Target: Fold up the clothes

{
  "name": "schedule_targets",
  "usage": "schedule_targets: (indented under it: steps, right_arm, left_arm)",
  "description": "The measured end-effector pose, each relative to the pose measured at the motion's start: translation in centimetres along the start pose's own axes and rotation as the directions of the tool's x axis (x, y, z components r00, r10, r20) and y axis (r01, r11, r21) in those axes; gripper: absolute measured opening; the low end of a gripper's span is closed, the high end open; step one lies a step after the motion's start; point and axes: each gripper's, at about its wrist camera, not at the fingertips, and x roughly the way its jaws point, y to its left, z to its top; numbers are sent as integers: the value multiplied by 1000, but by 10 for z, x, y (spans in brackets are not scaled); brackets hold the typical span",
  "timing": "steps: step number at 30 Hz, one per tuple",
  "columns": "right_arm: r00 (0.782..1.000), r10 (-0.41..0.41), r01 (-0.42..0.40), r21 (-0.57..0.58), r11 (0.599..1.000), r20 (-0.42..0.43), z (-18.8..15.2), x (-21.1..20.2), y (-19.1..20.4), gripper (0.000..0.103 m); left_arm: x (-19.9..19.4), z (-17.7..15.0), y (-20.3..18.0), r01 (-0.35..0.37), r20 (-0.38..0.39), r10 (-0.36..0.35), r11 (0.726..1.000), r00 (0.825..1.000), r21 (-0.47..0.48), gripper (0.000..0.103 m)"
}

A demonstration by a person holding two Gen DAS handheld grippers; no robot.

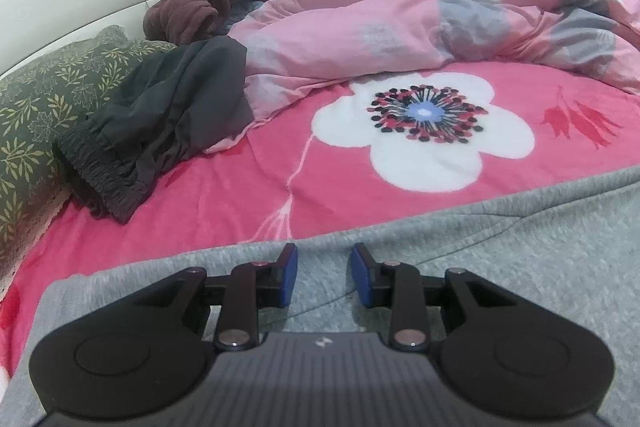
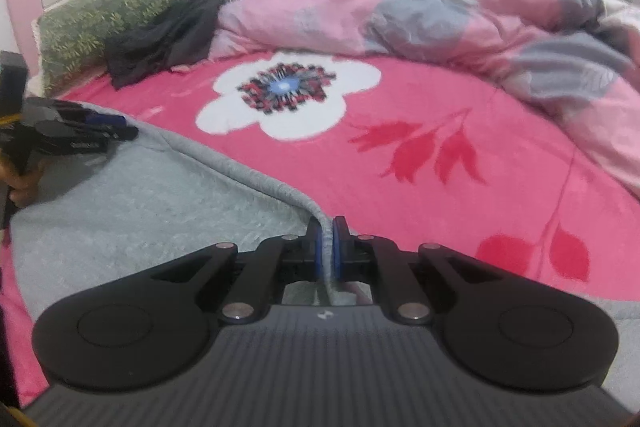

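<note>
On the pink bed (image 2: 440,99) our right tongs (image 2: 327,247) pinch the grey garment's (image 2: 120,203) raised edge; our left tongs (image 1: 324,273) hover parted and empty above it. Dark trousers (image 1: 160,115) lie crumpled, unfolded.

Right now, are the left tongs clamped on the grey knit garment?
No, the left tongs stand open above the grey knit garment, gripping nothing.

1. Left tool (image 1: 323,273): black linkage arms, round housings, silver pivot pins, blue pads (image 1: 291,277).
2. Right tool (image 2: 327,251): same build, ribbed grey body with a small white logo.
</note>
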Motion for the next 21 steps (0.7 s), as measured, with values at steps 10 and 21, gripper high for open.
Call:
schedule_targets:
  steps: [10, 21]
  right_arm:
    - [997, 60, -53, 134, 990, -45, -14, 28, -29, 8]
    - [982, 167, -188, 545, 817, 88, -22, -12, -100, 54]
  left_arm:
    - [4, -2, -3, -16, 4, 16, 1000, 1000, 25, 34]
    - [-47, 19, -24, 26, 88, -29, 999, 996, 37, 37]
